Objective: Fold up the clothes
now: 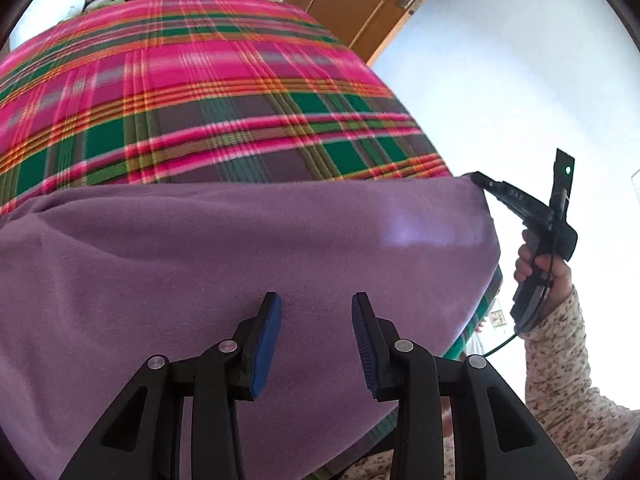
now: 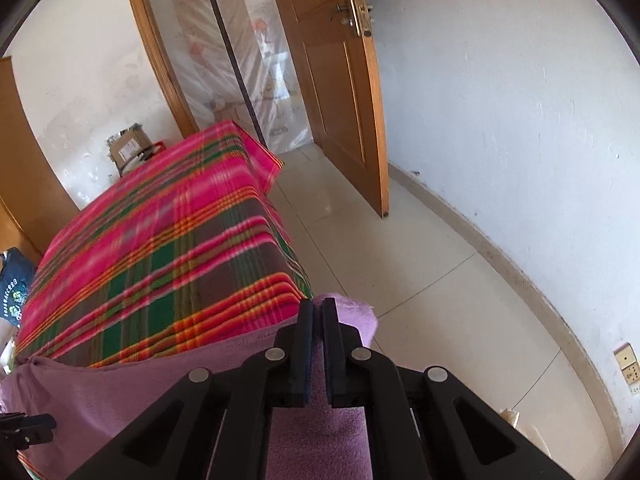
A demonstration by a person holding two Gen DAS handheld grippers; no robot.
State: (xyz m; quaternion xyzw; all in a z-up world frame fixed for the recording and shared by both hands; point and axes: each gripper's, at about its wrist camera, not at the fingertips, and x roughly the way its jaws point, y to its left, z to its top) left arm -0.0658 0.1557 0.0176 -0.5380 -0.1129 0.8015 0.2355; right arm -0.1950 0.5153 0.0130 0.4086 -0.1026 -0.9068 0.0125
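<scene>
The right gripper is clamping its fingers on the fuzzy purple cloth at the bed's plaid-covered corner. The left gripper is hovering, its 2 ribbed blue fingers apart.

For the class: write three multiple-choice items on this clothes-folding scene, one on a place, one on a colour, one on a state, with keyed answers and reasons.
1. Where does the soft purple fleece garment lie?
A. On the plaid-covered bed
B. On the floor
C. On the door

2. The pads of the left tongs are:
A. Red
B. Blue
C. White

3. The right tongs are:
A. Wide open
B. Out of sight
C. Shut on the garment

Answers: 1 A, it rests on the pink and green plaid bedcover; 2 B, blue pads face each other; 3 C, purple cloth is pinched between the closed fingers.
</scene>
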